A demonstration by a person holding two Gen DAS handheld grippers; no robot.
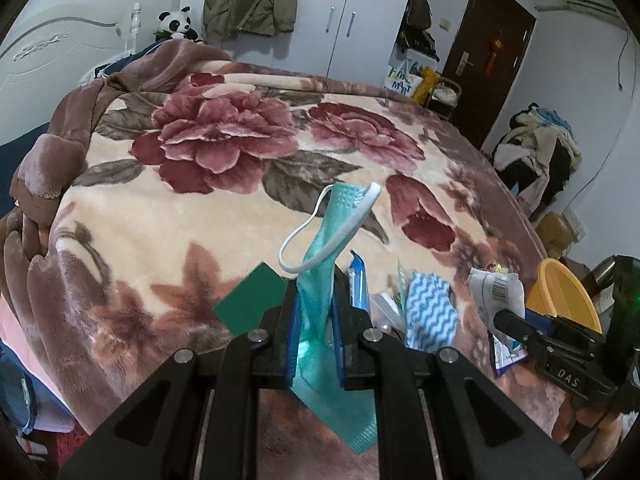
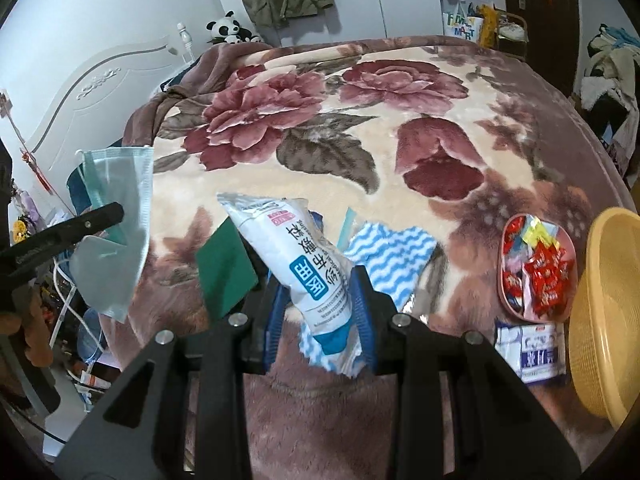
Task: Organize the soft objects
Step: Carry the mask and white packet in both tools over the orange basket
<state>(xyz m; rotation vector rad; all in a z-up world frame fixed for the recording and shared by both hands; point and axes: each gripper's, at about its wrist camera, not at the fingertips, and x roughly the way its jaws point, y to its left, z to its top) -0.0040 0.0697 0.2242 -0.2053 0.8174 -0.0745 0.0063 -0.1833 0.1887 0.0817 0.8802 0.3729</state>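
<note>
My left gripper (image 1: 315,320) is shut on a teal face mask (image 1: 320,280) and holds it above the floral blanket (image 1: 180,208); its white ear loop sticks up. The mask also shows at the left of the right wrist view (image 2: 116,216). My right gripper (image 2: 318,312) is shut on a white and blue tissue packet (image 2: 300,256), held above the bed; it also shows in the left wrist view (image 1: 496,292). A blue-and-white wavy cloth (image 2: 394,256) and a green sheet (image 2: 224,268) lie on the blanket below.
A yellow basket (image 2: 604,312) stands at the right bed edge. A pink tray of sweets (image 2: 536,264) and another tissue pack (image 2: 530,352) lie beside it. A wardrobe, a door and piled clothes stand behind the bed.
</note>
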